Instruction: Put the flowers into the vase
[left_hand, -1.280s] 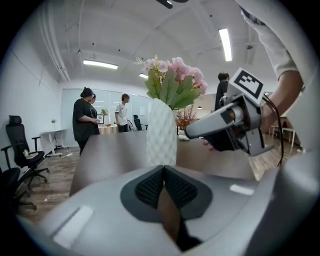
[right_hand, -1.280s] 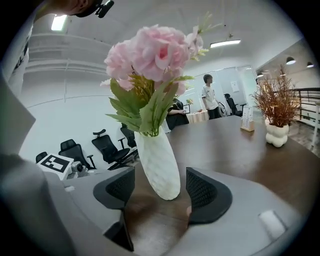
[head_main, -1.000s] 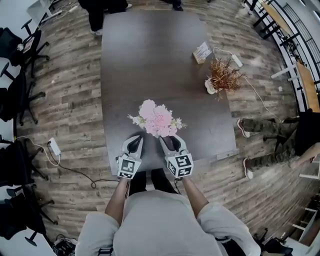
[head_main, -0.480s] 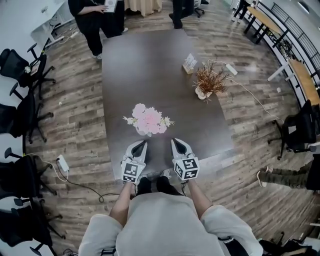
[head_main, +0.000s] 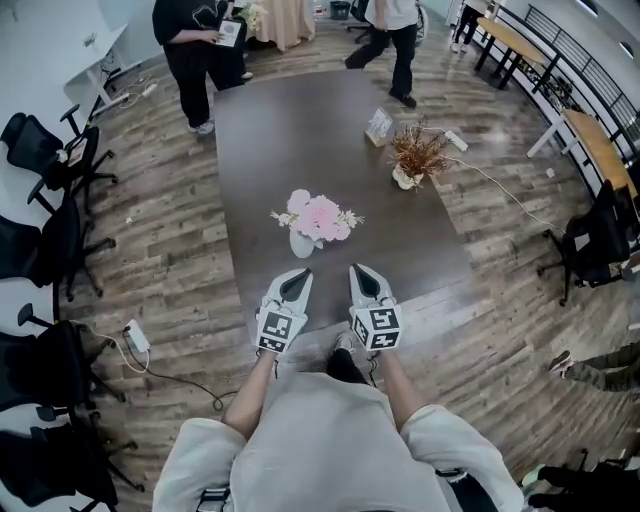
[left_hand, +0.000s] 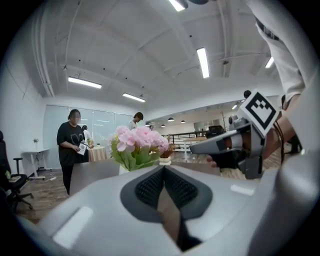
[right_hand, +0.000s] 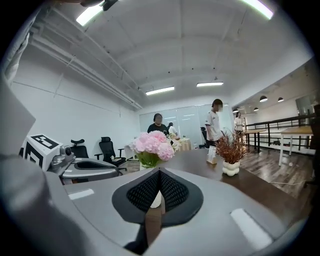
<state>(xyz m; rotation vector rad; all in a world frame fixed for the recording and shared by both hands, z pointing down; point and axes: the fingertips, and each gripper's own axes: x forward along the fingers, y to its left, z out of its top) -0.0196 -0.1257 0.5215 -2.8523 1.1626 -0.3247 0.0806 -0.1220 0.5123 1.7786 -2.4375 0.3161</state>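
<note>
On table (head_main: 300, 130), flowers (head_main: 318, 215) fill vase (head_main: 302, 243); gripper views add ceiling lights (left_hand: 202, 62); left gripper (head_main: 302, 273), right gripper (head_main: 359, 270) closed.

Table (head_main: 300, 140): flowers (head_main: 318, 215) in vase (head_main: 301, 243), near centre. Dried plant pot (head_main: 408, 177) at far right edge, card stand (head_main: 379, 126) just behind it. Left gripper (head_main: 303, 273) and right gripper (head_main: 357, 269) side by side over the near edge, before the vase, apart from it. Office chairs (head_main: 45, 160) on the floor, left.
</note>
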